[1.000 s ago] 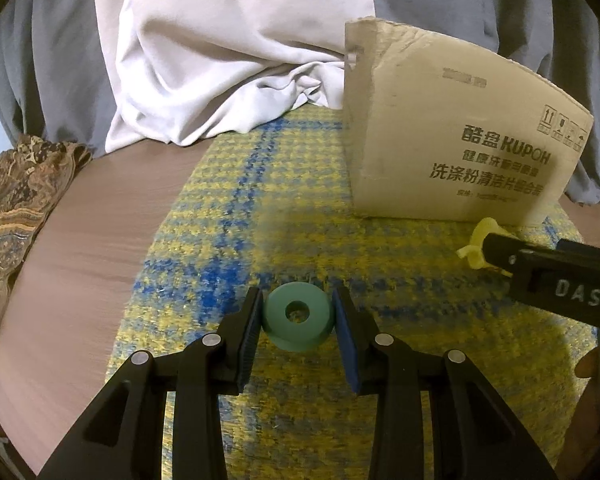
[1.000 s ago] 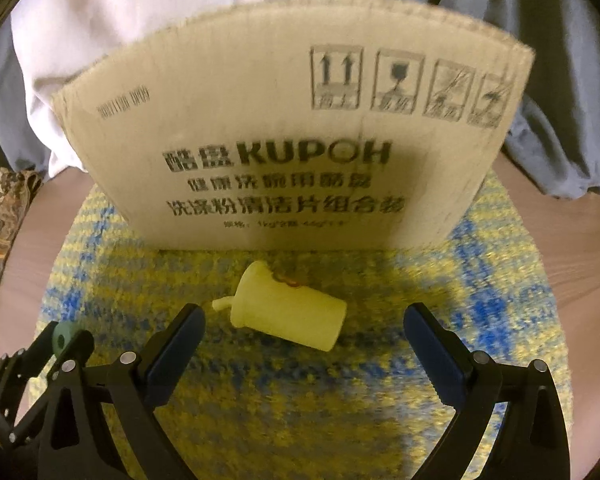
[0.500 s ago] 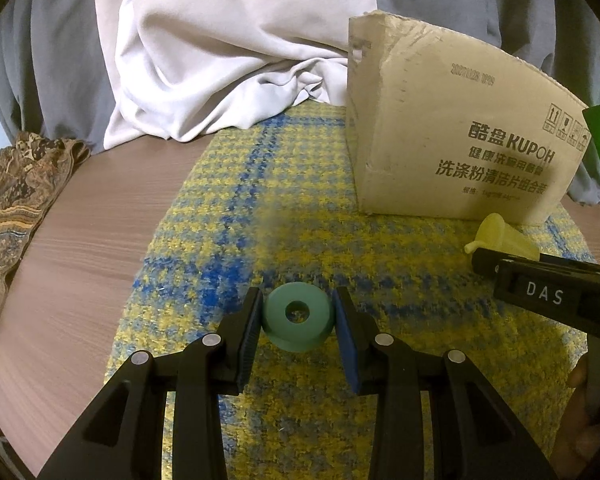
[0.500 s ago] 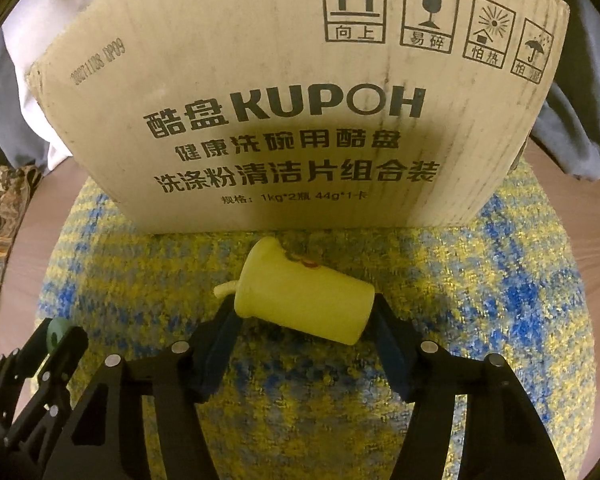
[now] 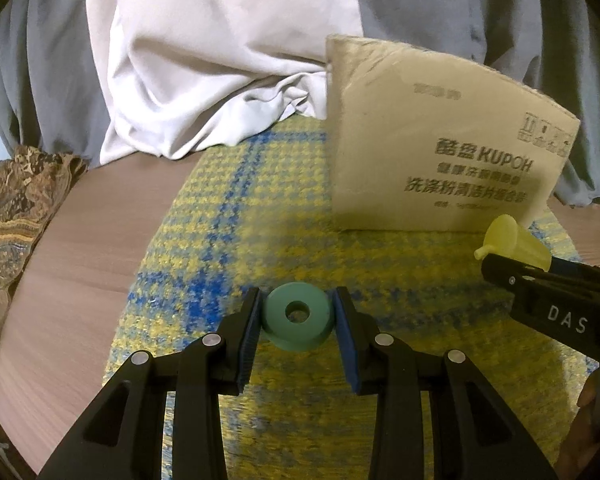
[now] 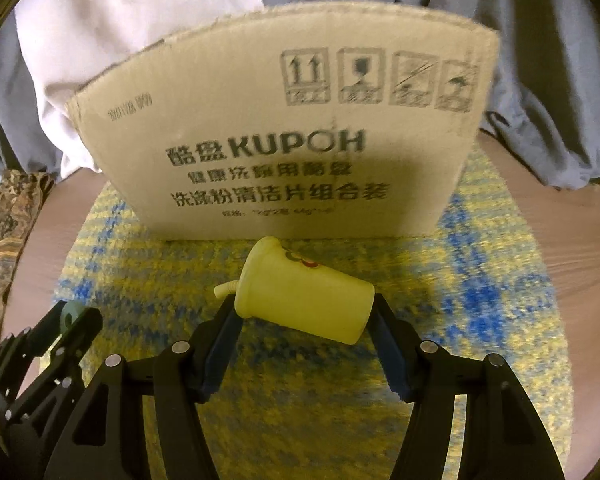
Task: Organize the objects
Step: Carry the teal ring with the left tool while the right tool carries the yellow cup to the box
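Wooden table [image 5: 80, 264], grey and white drapes [image 5: 220, 60] behind, dim light

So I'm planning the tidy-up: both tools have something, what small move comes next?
Probably lift the right tool over the cardboard box rim. It is shut on the yellow cup, which lies sideways just before the box, while the left tool grips the green ring.

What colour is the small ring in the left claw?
Green; the small rubbery ring shows best in the left wrist view.
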The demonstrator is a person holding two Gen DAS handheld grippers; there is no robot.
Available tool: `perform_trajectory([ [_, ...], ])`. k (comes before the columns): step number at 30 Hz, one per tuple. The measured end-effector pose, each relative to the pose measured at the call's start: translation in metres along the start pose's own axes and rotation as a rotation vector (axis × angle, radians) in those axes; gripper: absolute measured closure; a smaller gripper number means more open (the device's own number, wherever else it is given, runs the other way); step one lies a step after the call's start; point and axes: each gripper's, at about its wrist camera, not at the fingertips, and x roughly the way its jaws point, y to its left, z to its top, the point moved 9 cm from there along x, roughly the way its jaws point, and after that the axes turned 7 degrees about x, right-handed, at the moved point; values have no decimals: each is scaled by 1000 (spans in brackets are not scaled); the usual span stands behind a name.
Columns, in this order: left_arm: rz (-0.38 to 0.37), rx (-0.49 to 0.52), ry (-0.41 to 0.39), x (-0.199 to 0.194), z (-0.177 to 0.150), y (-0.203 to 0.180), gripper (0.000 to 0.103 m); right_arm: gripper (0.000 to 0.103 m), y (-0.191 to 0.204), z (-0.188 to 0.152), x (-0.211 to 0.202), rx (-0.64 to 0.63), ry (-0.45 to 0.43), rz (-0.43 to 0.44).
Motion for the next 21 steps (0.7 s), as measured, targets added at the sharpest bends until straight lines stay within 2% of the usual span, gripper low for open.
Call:
perform_trajectory([
  [4,-14,9,-17,-8,7,-11,68,40,-15,5,-16,-2,-31,-3],
  [21,-15,43,-109,-48,53,-33,68,40,-19,46,-71,-7,-164,-2],
])
